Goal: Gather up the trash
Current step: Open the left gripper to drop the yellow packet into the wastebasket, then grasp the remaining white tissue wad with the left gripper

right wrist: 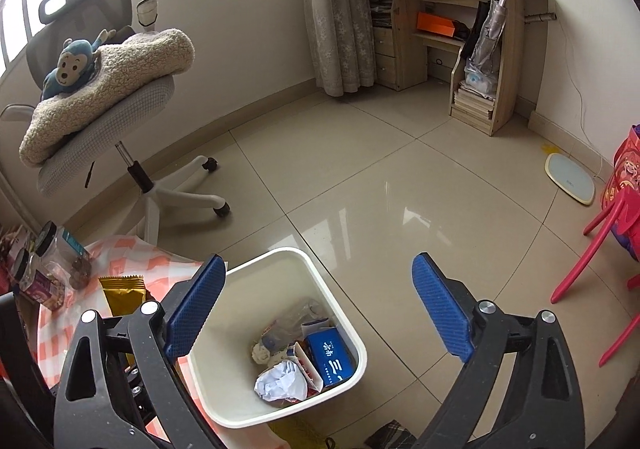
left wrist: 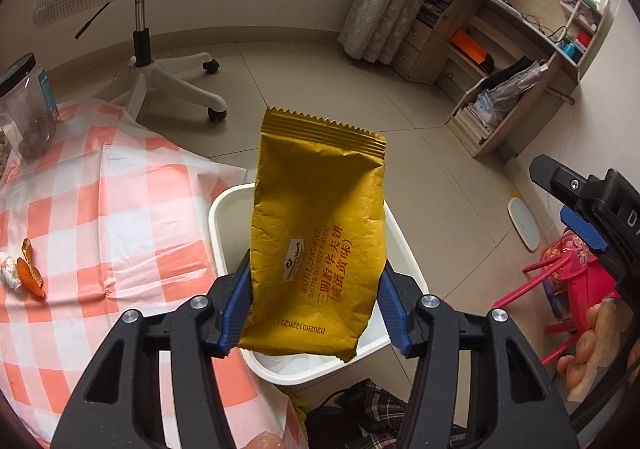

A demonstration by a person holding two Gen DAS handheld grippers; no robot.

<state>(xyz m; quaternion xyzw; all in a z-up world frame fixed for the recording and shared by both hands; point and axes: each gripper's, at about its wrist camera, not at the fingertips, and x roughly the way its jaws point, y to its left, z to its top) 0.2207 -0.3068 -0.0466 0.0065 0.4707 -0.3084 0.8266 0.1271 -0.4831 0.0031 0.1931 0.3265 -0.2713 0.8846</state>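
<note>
A yellow snack packet [left wrist: 320, 233] hangs upright between the blue pads of my left gripper [left wrist: 316, 269], right over a white trash bin [left wrist: 218, 217]. The pads flank its two side edges without squeezing it, so the jaws read as open. My right gripper [right wrist: 318, 269] is wide open and empty above the same bin [right wrist: 280, 255], which holds crumpled paper [right wrist: 282, 381], a blue box [right wrist: 332, 357] and other wrappers. The packet's serrated top [right wrist: 122, 291] shows at the left. Orange peel [left wrist: 30, 273] and a white wad [left wrist: 10, 273] lie on the checked tablecloth [left wrist: 100, 209].
The bin stands on the tiled floor against the table's edge. Clear jars [left wrist: 28, 109] sit at the table's far corner. An office chair [right wrist: 120, 109] with a blanket and plush toy is beyond it. A red child's chair [right wrist: 600, 249] and a desk with shelves [right wrist: 460, 29] are to the right.
</note>
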